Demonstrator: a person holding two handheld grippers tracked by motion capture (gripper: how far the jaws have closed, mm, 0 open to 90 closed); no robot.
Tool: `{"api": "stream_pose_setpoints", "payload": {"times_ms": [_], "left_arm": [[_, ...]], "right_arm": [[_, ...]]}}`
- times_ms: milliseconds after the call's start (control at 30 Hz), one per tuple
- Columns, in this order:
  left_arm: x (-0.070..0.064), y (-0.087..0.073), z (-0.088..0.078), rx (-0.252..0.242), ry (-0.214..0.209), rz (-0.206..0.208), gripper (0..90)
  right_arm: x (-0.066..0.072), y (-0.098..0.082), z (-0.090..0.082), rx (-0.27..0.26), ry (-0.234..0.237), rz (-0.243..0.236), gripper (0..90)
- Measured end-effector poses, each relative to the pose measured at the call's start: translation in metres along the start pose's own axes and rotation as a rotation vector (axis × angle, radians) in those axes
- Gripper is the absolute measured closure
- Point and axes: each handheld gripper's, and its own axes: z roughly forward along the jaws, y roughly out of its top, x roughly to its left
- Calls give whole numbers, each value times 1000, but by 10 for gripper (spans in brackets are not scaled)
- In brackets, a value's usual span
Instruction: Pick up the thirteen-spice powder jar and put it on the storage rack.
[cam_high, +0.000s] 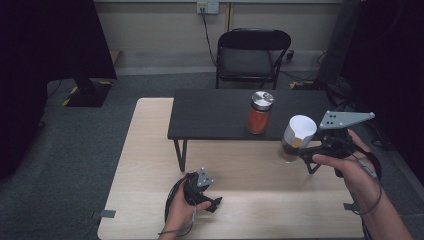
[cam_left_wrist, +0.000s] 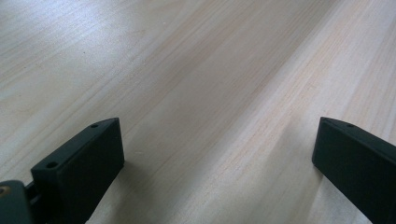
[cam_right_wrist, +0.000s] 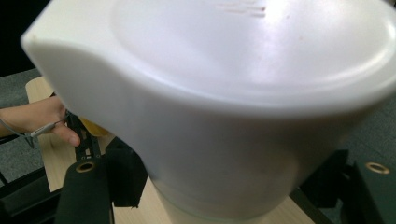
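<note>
My right gripper (cam_high: 302, 150) pinches the jar with the white lid (cam_high: 297, 137), tipped up in the air near the right edge of the table (cam_high: 150, 150), just in front of the black shelf (cam_high: 215, 120). It could slip and fall if I squeeze too softly. It might bump the red jar (cam_high: 260, 114) on the shelf. My left gripper (cam_high: 207, 200) rests spread wide, holding nothing, near the front edge.
</note>
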Motion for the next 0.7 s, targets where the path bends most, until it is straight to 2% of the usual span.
{"api": "stream_pose_setpoints", "payload": {"times_ms": [700], "left_arm": [[0, 0, 0, 0, 0, 0, 16]], "right_arm": [[-5, 28, 3, -5, -52, 12, 306]]}}
